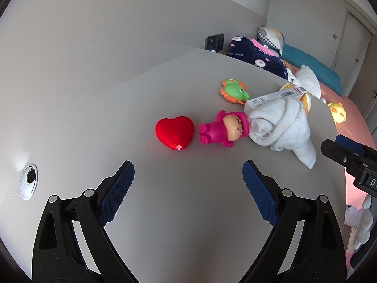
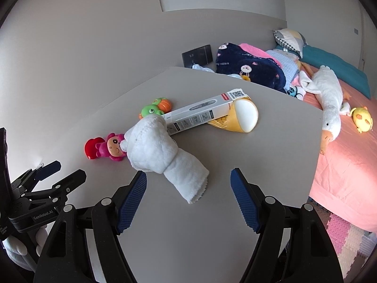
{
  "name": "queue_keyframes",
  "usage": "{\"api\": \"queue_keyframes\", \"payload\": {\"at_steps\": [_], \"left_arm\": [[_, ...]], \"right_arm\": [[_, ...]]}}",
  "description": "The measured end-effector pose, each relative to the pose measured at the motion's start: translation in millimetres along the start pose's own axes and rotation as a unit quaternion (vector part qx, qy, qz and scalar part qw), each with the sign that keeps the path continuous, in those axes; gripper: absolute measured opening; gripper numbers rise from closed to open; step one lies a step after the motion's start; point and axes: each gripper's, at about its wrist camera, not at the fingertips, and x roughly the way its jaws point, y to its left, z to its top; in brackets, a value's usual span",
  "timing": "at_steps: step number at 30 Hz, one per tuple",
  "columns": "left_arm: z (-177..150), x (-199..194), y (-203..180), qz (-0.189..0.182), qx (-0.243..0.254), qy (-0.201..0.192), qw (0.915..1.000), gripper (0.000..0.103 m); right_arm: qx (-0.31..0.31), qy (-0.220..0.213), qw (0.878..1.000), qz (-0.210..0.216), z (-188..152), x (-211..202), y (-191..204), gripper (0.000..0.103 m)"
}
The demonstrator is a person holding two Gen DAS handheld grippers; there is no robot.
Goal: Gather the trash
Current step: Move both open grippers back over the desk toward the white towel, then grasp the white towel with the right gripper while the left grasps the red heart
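A long white box [image 2: 200,115] lies on the grey table [image 2: 188,224] at the centre of the right wrist frame, running from lower left to upper right; its lower end touches a rolled white towel [image 2: 160,155] and its upper end rests against a yellow cup [image 2: 238,118] lying on its side. In the left wrist frame the same box [image 1: 271,97] sits at the right, partly hidden behind the towel [image 1: 282,127]. A green and orange toy [image 2: 155,109] lies just behind the box's lower end. A pink doll [image 2: 113,148] lies left of the towel, touching it, and a red heart [image 2: 92,148] lies just beyond the doll. In the left wrist frame the heart [image 1: 174,132] is at the centre with the doll [image 1: 223,128] just to its right and the green toy [image 1: 233,90] above them. The right gripper [image 2: 188,202] hovers at the bottom of its frame with jaws wide apart and nothing between them; the towel's loose end lies just above the gap. The left gripper [image 1: 188,191] is likewise spread open and empty over bare table. A round grommet [image 1: 28,181] sits in the table at the left edge. Beyond the table, at the right, is a bed with a pink sheet [image 2: 341,160], a white plush goose [image 2: 329,99] and a yellow plush [image 2: 361,118].
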Motion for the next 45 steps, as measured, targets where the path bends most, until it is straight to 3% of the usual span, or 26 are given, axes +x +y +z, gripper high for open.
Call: {"api": "queue_keyframes", "payload": {"at_steps": [7,16,21,23,24,27,34,41,45], "left_arm": [[13,18,23,0.018,-0.014,0.005,0.9997,0.086],[28,45,25,0.028,0.003,0.02,0.9994,0.086],[34,55,24,0.027,0.01,0.023,0.9993,0.086],[36,59,24,0.026,0.013,0.024,0.9993,0.085],[37,61,24,0.023,0.012,0.025,0.9993,0.083],[41,66,24,0.007,0.009,0.03,0.9995,0.07],[39,72,24,-0.001,0.004,0.043,0.9991,0.048],[37,67,33,0.01,-0.027,0.045,0.9986,0.047],[36,50,34,0.014,-0.034,0.027,0.999,0.047]], "right_arm": [[-0.007,0.005,1.0,0.018,12,22,18,0.074],[-0.042,-0.004,0.999,-0.007,27,49,29,0.074],[-0.05,0.014,0.998,0.024,26,61,29,0.074],[-0.048,0.025,0.998,0.037,24,64,30,0.064],[-0.042,0.033,0.998,0.045,24,66,30,0.053],[-0.036,0.043,0.997,0.051,23,66,34,0.042],[-0.024,0.036,0.998,0.054,18,57,35,0.035],[-0.019,0.027,0.998,0.048,14,43,31,0.033],[-0.017,0.021,0.998,0.049,13,32,27,0.032]]}}
